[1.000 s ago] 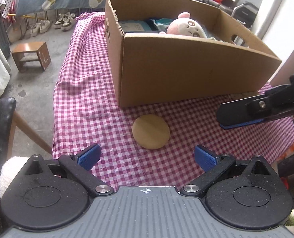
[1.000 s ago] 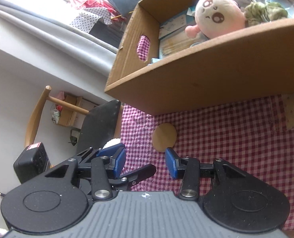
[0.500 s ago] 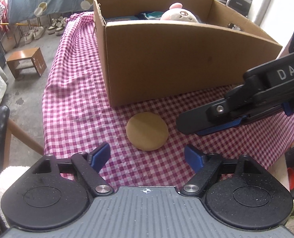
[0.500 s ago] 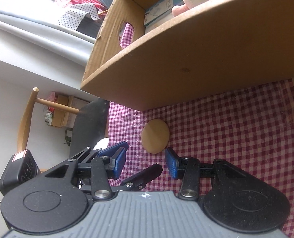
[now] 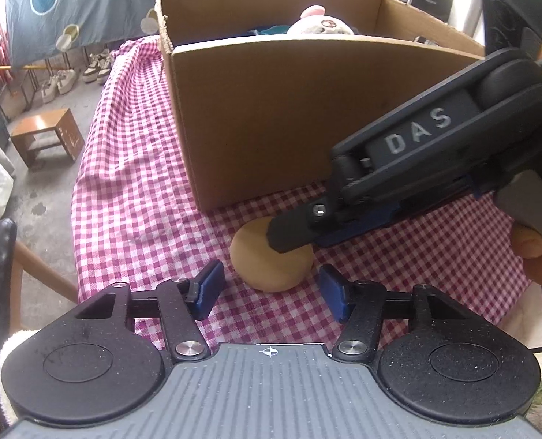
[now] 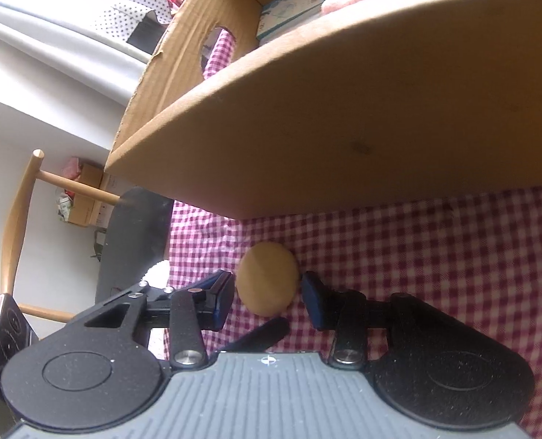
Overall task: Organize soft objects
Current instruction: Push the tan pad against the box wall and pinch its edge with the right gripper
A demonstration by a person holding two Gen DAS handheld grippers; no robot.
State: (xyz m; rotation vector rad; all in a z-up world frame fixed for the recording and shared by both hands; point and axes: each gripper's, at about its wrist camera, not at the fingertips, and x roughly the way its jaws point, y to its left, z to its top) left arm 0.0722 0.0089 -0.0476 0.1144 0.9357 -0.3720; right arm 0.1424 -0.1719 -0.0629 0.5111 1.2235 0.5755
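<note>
1. A round tan pad (image 5: 271, 269) lies flat on the checked tablecloth (image 5: 131, 190), close to the near edge of the table and just in front of the long front wall of the cardboard box (image 5: 271, 117). It does not touch the box.
2. The left gripper (image 5: 267, 292) points down at the pad. Its 2 blue pads (image 5: 208, 289) stand on either side of the near rim of the pad, each with a strip of cloth showing between pad and disc. The jaws have just been closing, but they are about half open and press on nothing.
3. The right gripper (image 6: 265, 292) comes in from the right edge of the table. In the right wrist view its 2 blue fingers (image 6: 221, 298) stand at the 2 sides of the disc; the right finger looks to be at the rim. The jaws have just closed a little more. I cannot tell if they already squeeze the disc.
4. In the left wrist view the black finger of the right gripper covers the upper right part of the disc, and a hand (image 5: 538, 263) holds its handle at the right edge.
5. Inside the box, near its far wall, sits a pink and white plush toy (image 5: 320, 25), next to a blue packet (image 6: 292, 3).
6. A small wooden stool (image 5: 45, 135) stands on the floor beyond the left edge of the table.
</note>
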